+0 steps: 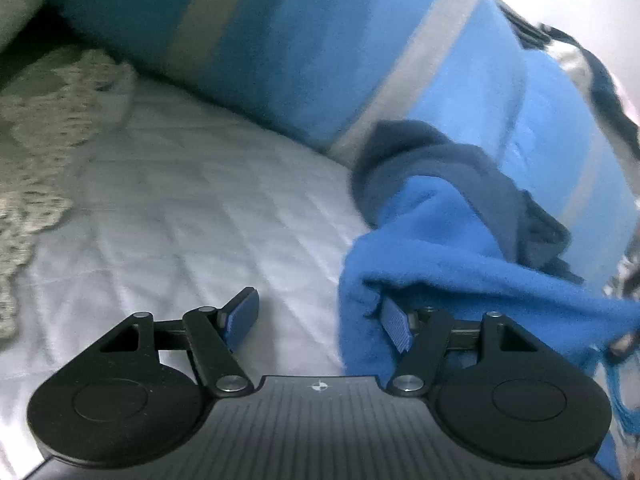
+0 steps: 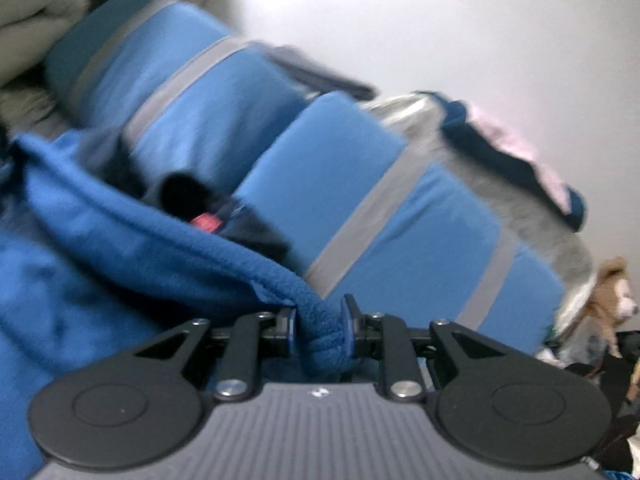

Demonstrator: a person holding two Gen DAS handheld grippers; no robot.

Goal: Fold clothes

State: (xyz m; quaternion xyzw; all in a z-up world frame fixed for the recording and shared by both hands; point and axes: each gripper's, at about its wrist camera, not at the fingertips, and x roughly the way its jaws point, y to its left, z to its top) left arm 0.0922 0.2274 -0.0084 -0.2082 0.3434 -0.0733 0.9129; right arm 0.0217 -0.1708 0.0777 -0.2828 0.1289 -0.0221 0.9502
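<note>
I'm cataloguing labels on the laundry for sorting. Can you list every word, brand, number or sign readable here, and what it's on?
No readable text in either view.
Small red tag inside the blue fleece garment: too blurred to tell whether it bears any print.
Crosshair mark on the left hand-held gripper body: a symbol only, no letters.
Striped blue cushion: plain bands, no writing.

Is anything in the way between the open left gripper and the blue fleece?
Nothing visible is. The left gripper stands open right at the edge of the blue fleece, which drapes over its right-hand finger; only bare white bedsheet lies between the fingers. The right gripper is shut on the fleece.
</note>
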